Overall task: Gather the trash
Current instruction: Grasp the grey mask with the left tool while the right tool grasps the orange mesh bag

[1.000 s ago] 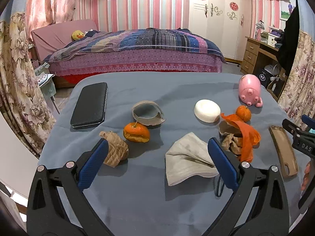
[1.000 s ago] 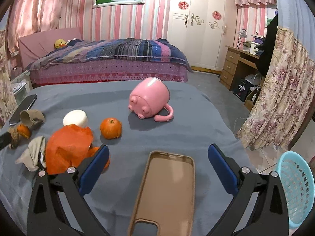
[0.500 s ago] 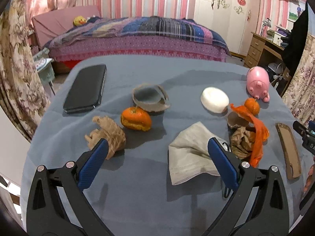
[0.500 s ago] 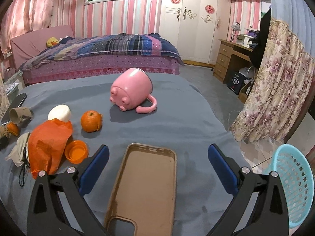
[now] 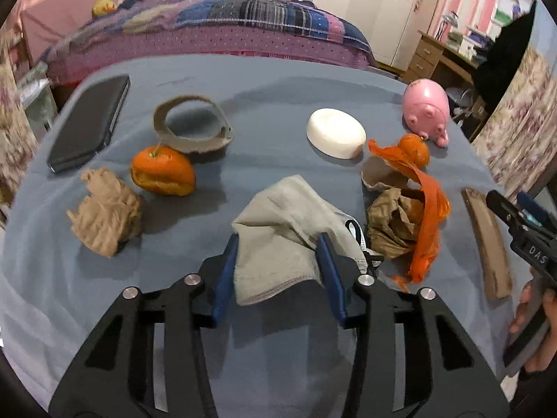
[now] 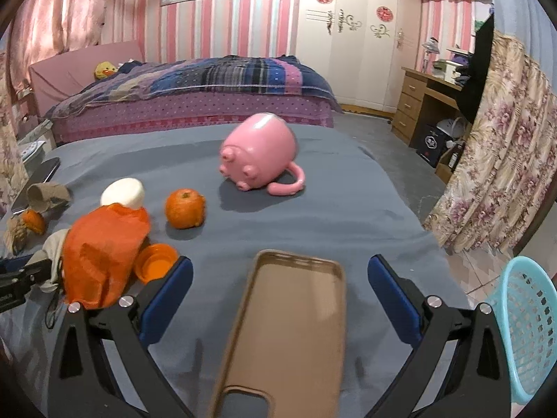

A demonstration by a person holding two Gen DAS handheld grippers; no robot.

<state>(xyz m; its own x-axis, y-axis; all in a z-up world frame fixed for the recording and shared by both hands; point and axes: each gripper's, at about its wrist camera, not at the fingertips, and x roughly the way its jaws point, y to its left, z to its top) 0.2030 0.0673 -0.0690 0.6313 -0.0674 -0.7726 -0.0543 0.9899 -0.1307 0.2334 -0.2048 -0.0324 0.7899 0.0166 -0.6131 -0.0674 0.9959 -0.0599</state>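
A grey-blue cloth covers the counter (image 5: 278, 80). On it, far left, lies a black phone (image 5: 88, 122); nearer, a crumpled brown paper (image 5: 106, 216), a squashed orange (image 5: 162, 170), a cardboard ring (image 5: 191, 123), a grey face mask (image 5: 285, 230), a white soap (image 5: 336, 132), a pink pig mug (image 6: 259, 151) and a brown phone case (image 6: 289, 327).

On the tabletop (image 5: 278, 80), a face mask (image 5: 282, 233) lies at the near centre between the fingers of the left tool (image 5: 278, 271), a crumpled paper wad (image 5: 104, 216) to its left and a peeled tangerine (image 5: 162, 170) behind that wad. A phone (image 5: 90, 122) lies far left, a soap bar (image 5: 336, 132) behind the mask. To the right, a phone case (image 6: 289, 320) lies between the fingers of the right tool (image 6: 278, 299), a pig mug (image 6: 261, 153) on its side behind it. A basket (image 6: 529, 331) stands on the floor, right of the tabletop.
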